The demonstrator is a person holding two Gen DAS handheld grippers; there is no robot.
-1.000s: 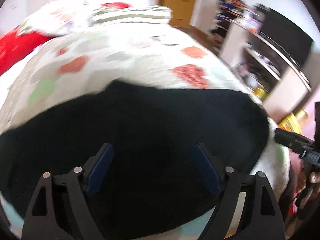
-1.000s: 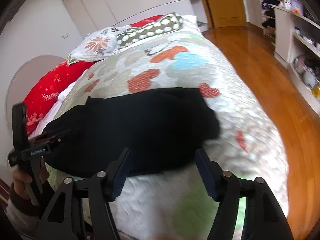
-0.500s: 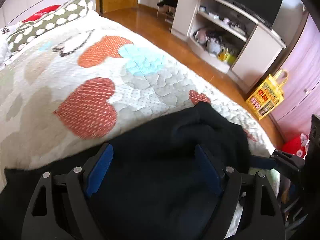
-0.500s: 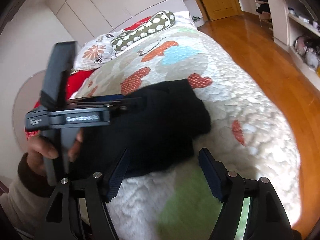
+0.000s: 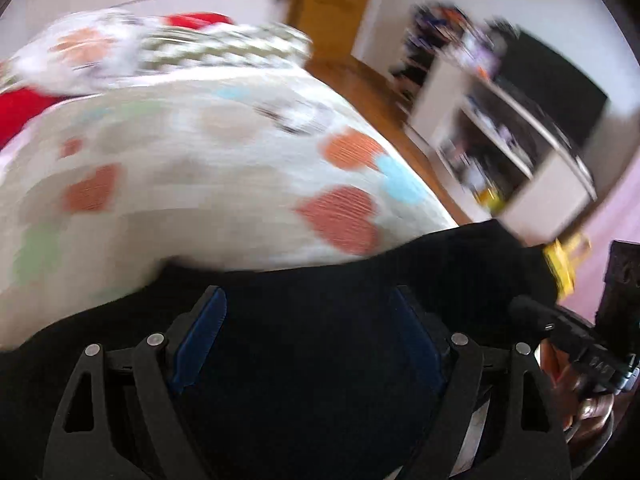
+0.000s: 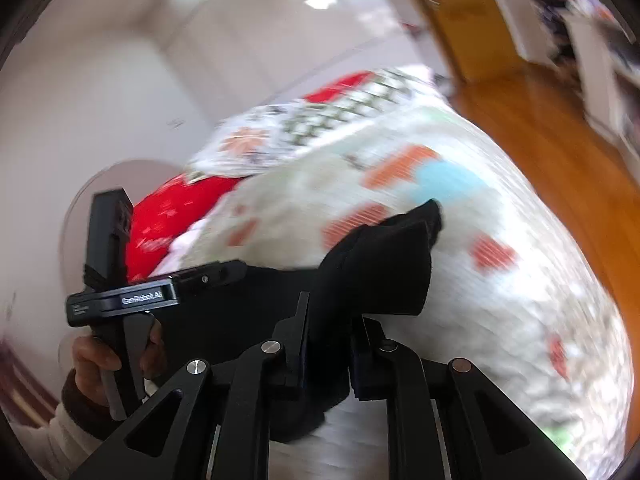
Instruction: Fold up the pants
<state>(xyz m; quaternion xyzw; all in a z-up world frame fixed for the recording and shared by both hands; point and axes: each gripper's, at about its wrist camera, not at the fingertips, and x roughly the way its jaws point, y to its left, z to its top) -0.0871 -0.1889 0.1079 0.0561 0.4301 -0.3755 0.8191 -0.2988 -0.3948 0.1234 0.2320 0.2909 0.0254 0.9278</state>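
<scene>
Your right gripper (image 6: 326, 344) has its jaws pinched tight on a bunched fold of the black pants (image 6: 372, 272), with the cloth rising from between the fingers toward the middle of the right wrist frame, where one corner sticks up over the bedspread (image 6: 500, 320). The rest of the pants runs left across the lower middle of that frame, lying on the bed.

Your left gripper (image 5: 310, 332) is spread wide, jaws apart, with nothing between the blue pads (image 5: 204, 332). It hovers over the pants (image 5: 320, 360), which fill the lower half of the left wrist frame; whether the fingertips touch the fabric you cannot tell, since the picture is smeared by motion.

In the right wrist frame your left hand (image 6: 104, 364) shows at lower left, wrapped around the handle of the left gripper, whose black body lies at the pants' left end. In the left wrist frame the right gripper (image 5: 576, 344) shows at the lower right edge, beside the pants' right end.

The bedspread (image 5: 200, 184) is white with orange, red and blue hearts. Pillows (image 6: 280, 140) lie at the far end of the bed, above a red pillow (image 6: 172, 216) in the middle left of the right wrist frame. A white shelf unit (image 5: 520, 152) stands in the upper right of the left wrist frame, over the wooden floor (image 6: 552, 144).
</scene>
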